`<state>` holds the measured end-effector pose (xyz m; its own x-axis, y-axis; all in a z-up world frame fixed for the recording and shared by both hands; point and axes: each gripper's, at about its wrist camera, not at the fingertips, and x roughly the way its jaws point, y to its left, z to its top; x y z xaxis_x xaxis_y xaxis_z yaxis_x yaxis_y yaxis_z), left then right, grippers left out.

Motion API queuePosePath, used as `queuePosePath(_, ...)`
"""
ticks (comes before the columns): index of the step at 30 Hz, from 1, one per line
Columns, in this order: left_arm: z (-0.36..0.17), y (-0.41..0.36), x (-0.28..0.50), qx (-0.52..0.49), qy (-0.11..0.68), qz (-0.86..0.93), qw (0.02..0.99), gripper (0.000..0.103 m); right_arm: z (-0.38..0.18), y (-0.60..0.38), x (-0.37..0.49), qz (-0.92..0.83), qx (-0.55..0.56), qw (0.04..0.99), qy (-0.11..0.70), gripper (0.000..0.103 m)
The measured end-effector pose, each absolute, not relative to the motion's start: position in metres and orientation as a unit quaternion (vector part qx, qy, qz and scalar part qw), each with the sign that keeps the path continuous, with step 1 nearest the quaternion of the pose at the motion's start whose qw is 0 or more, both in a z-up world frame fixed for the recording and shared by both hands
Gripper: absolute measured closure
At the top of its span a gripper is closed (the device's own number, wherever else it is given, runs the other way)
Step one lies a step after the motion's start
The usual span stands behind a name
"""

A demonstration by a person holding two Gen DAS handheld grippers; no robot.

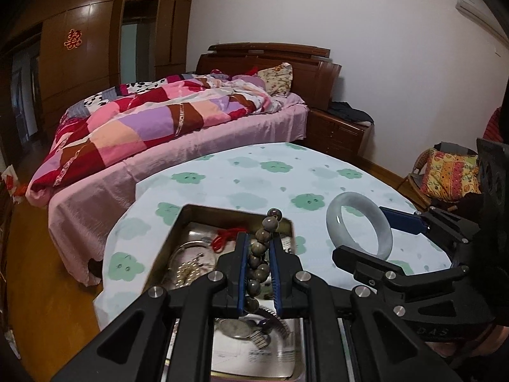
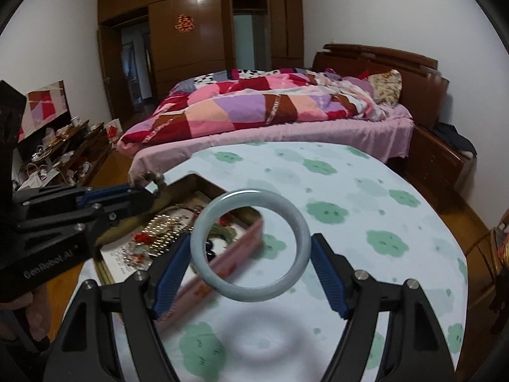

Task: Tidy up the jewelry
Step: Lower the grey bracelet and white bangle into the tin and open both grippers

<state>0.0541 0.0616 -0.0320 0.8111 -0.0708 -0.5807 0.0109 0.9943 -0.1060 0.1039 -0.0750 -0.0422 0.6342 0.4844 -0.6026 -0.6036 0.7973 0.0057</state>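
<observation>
The left gripper [image 1: 258, 248] reaches forward over an open metal tin [image 1: 222, 219] on a round table [image 1: 254, 172] covered in a cloth with green flowers, and the right gripper [image 2: 251, 254] is held just to its right, above bare cloth beside the tin. Inside the tin lie a red cord [image 1: 222, 237], a pearl piece [image 1: 187, 272] and a watch [image 1: 238, 328]; the left gripper's own body hides part of that clutter. Behind the table stands a bed [image 1: 178, 146] with a patchwork quilt. The left gripper's fingers are drawn narrow, pinching a string of brown beads [image 1: 259, 254] that runs upright between them over the tin. The right gripper's fingers are spread wider, clasping a pale jade bangle [image 2: 251, 245] by its two sides, lifted clear of the cloth.
</observation>
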Motion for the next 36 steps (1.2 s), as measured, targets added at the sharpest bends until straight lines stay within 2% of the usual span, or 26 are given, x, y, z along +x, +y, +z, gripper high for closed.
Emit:
queuePosePath(20, -0.051, 0.105, 0.046, -0.084, 0.324, 0.022, 0.942, 0.091, -0.062, -0.016, 0.092, 0.351, -0.158, 0.868, 0.313, 0.025)
queuePosePath(36, -0.076, 0.109, 0.056, -0.091, 0.364, 0.024, 0.927, 0.091, -0.089, -0.001, 0.094, 0.354, -0.18, 0.849, 0.348, 0.025)
